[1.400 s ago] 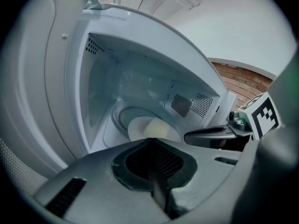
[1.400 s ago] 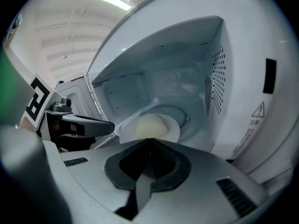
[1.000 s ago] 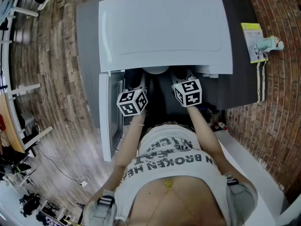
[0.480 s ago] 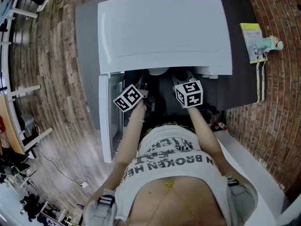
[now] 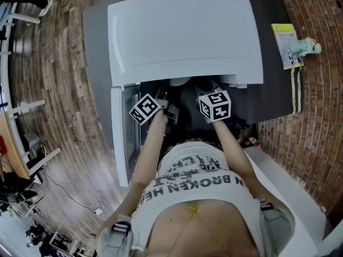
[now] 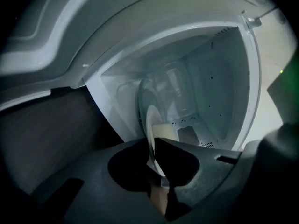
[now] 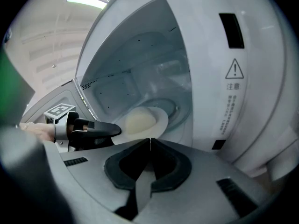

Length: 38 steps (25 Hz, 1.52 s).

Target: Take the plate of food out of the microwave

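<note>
Dark grey tabletop (image 5: 96, 63), one, set between a wood-plank floor (image 5: 53, 90) on the left and brickwork on the right. Directly on it: a white microwave (image 5: 185, 36) that takes up most of the surface, its door (image 5: 119, 138) swung open at the near left; a yellow-green booklet (image 5: 284, 42) lying flat at the right edge; a small pale teal item (image 5: 303, 48) just beside the booklet, too small to identify. On the plank floor, near left: a loose cable with a white plug (image 5: 96, 209).
</note>
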Motion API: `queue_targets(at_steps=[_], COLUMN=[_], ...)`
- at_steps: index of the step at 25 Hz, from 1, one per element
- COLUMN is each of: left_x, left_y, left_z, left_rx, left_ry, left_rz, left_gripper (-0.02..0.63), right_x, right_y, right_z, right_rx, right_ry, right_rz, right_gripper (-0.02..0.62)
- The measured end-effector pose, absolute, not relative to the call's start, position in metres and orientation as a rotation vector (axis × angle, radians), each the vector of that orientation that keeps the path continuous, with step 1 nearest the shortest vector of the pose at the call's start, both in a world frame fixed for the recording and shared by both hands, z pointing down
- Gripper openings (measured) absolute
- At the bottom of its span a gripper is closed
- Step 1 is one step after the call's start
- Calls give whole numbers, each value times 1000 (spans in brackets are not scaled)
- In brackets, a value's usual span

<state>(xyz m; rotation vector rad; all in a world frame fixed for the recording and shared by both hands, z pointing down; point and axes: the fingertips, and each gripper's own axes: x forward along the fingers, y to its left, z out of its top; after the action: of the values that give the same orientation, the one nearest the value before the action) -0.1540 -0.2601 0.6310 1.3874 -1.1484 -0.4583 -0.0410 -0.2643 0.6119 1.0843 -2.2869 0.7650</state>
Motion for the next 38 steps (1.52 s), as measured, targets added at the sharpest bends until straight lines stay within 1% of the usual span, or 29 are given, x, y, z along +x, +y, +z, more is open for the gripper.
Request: queue_targets(at_steps=[9,21,30,31,34,38], left_x=[-155,-154,-150,-150,-149,-149], left_y=[-256,-248,-238,-236,-233,-230], left_z=[628,629,626,627,628,629], left_rx=[1330,1307,1292,1287,1267,1249], left_ry=[-1142,-1142,-1137,-1136,-1129,-1117], left_rz=[-513,-521,-535,-538,-549,-555], left_gripper=[28,25,17,17,17,17], right_x=[-40,-35,-28,-28,-29,-36], right_y=[-261,-257,-258,-258,-257,-257], right_z=[616,617,612,612,617,622], right_rx=[1096,1114,1185,1184,1164,1126], right_ry=[-2293,-2305,-2358,-2363,-2366,-2363], right_rz=[877,988,1428,1474,1574,1652], right_gripper=[10,11,13,23,113,123])
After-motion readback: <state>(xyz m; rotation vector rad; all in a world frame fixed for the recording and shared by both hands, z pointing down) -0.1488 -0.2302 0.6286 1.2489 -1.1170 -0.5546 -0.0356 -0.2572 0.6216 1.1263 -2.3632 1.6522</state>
